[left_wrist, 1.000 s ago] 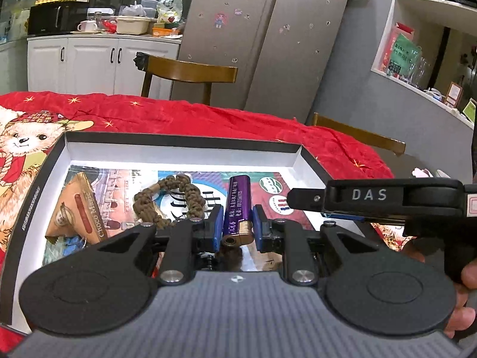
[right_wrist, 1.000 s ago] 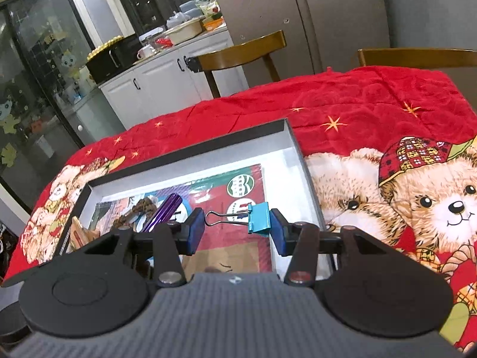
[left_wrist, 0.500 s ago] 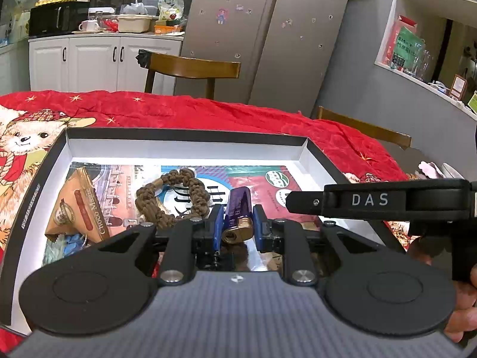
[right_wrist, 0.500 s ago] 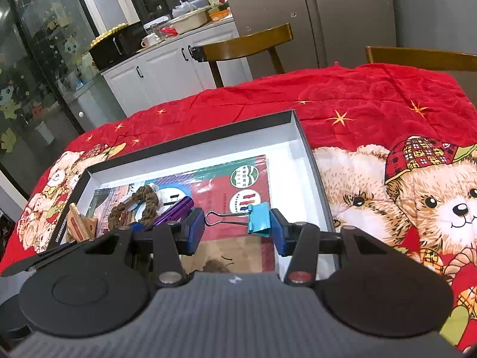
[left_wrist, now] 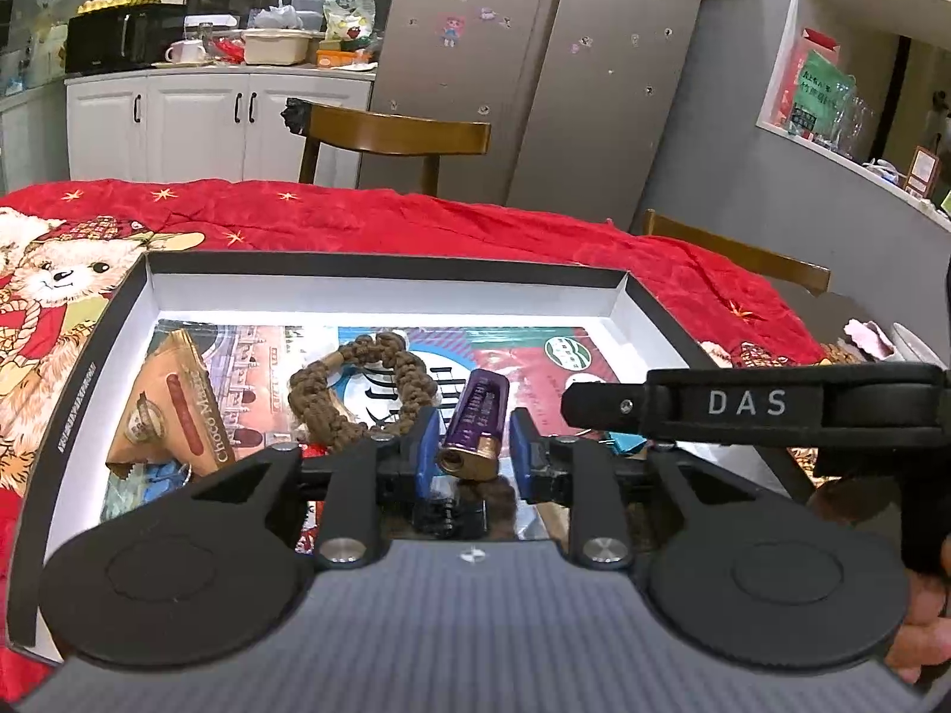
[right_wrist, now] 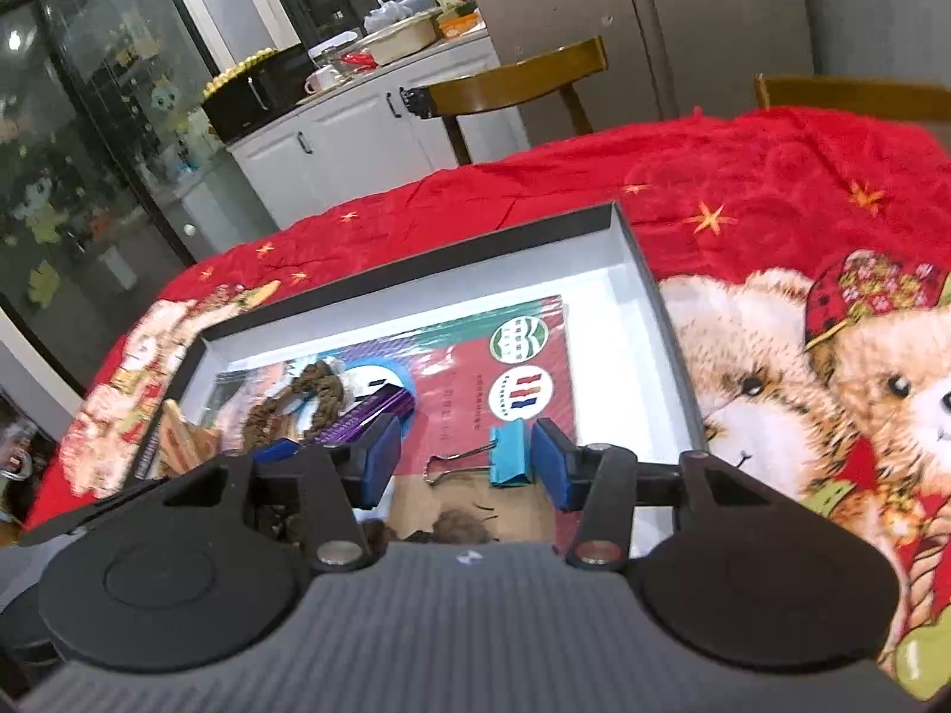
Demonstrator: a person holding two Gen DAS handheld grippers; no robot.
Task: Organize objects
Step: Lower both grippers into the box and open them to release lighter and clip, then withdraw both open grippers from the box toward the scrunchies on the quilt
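Note:
A shallow black-rimmed box [left_wrist: 380,264] with a white inside lies on the red bear cloth. In it lie a brown braided cord [left_wrist: 356,383], a brown Choco packet [left_wrist: 178,404] and printed booklets. My left gripper [left_wrist: 472,445] stands open around a purple lighter [left_wrist: 478,422], which lies loose between the pads. My right gripper [right_wrist: 463,460] is open over the box's right part. A blue binder clip [right_wrist: 508,454] sits between its fingers, close to the right pad and apart from the left one. The lighter also shows in the right wrist view [right_wrist: 371,413].
The right gripper's black body [left_wrist: 743,407] crosses the right side of the left wrist view. Wooden chairs [left_wrist: 392,139] stand behind the table. White cabinets [left_wrist: 178,119] and a fridge [left_wrist: 535,59] stand further back. Red cloth [right_wrist: 772,190] lies right of the box.
The left jaws have opened off the lighter, which now lies tilted between them. The right gripper has tilted and dropped lower over the box; the binder clip sits looser between its fingers.

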